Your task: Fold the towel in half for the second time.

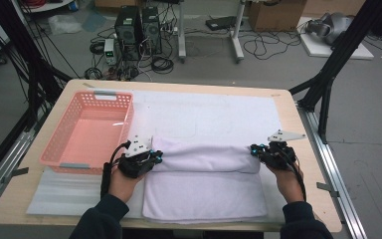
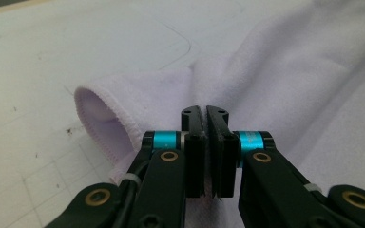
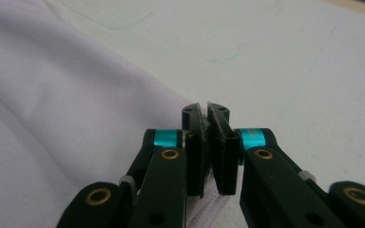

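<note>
- No text, label, brand, number or sign can be read in any of the views.

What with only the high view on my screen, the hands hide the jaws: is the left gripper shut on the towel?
Observer: The left gripper has its jaws shut against the towel; I cannot confirm there is cloth between them.
Operator: And the right?
Observer: The right gripper is shut too, with a strip of hem showing between its jaws.
Operator: Anything loose?
Observer: Beside the left gripper's jaws, the towel's hemmed edge curls open into a loop.
</note>
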`<state>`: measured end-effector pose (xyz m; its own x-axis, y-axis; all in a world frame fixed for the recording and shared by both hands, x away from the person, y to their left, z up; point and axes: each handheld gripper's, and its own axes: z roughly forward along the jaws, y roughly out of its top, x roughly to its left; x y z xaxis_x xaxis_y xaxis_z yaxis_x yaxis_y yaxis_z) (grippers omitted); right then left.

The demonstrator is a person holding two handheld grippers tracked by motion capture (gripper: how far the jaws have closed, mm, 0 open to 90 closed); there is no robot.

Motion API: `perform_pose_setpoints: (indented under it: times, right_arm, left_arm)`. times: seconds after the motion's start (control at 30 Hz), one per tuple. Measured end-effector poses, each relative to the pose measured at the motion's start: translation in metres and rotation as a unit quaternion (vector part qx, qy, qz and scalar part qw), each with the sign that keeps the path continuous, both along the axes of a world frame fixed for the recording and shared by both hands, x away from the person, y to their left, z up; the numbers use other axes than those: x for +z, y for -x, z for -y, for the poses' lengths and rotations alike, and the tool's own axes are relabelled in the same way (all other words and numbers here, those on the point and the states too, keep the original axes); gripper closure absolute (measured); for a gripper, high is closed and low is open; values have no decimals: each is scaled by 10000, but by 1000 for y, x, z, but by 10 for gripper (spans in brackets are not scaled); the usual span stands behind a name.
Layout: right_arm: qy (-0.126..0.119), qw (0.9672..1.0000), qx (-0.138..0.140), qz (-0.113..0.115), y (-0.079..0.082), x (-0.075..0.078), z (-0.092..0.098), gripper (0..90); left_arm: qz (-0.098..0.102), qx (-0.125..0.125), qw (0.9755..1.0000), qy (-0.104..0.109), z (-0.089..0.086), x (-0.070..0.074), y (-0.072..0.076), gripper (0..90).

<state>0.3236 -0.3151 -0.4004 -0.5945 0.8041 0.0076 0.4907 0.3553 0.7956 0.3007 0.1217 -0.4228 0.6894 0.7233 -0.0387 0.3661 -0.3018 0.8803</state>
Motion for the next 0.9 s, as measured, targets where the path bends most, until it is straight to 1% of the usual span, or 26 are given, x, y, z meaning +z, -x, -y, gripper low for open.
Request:
perform_pose_setpoints:
  times: [0.13,0.17,0.2,0.3,0.37,0.4,0.47,0.57,0.6,0.73,0.77,0.8,0.87,0.9]
  right_arm:
    - [-207,9993,55,292,19,3,4,849]
    - [-257,9990,75,371,24,4,6,848]
    - [-310,9985,81,436,29,4,7,847]
    - [-345,9975,180,583,44,5,9,843]
    - [-283,9972,181,663,54,3,10,843]
    - [-314,9971,172,669,58,3,11,842]
    - [-301,9972,143,668,67,1,13,842]
    - [-257,9975,116,640,80,-3,14,842]
    - [-235,9977,98,629,85,-4,14,841]
    - [-12,9982,20,595,102,-8,13,841]
    - [-4,9983,-3,583,106,-8,13,841]
    - [-18,9983,-23,587,112,-8,13,841]
    - [-36,9984,-38,559,121,-8,14,840]
    - [-51,9985,-27,544,126,-7,14,841]
  left_arm:
    - [279,-218,9991,248,-2,7,14,850]
    - [333,-228,9987,297,-3,9,18,847]
    - [375,-223,9985,316,-4,10,21,845]
    - [444,-195,9983,312,-7,12,32,847]
    - [439,-212,9982,344,-9,9,38,849]
    - [453,-206,9982,343,-10,8,42,849]
    - [457,-249,9980,358,-11,4,50,849]
    - [397,-326,9982,312,-11,0,62,847]
    - [373,-347,9982,329,-10,-2,66,847]
    - [264,-478,9981,273,-8,-6,81,848]
    - [246,-512,9981,251,-7,-8,85,848]
    - [246,-512,9981,251,-7,-8,85,848]
    - [163,-582,9978,258,-8,-10,97,848]
    - [161,-607,9977,245,-8,-10,102,848]
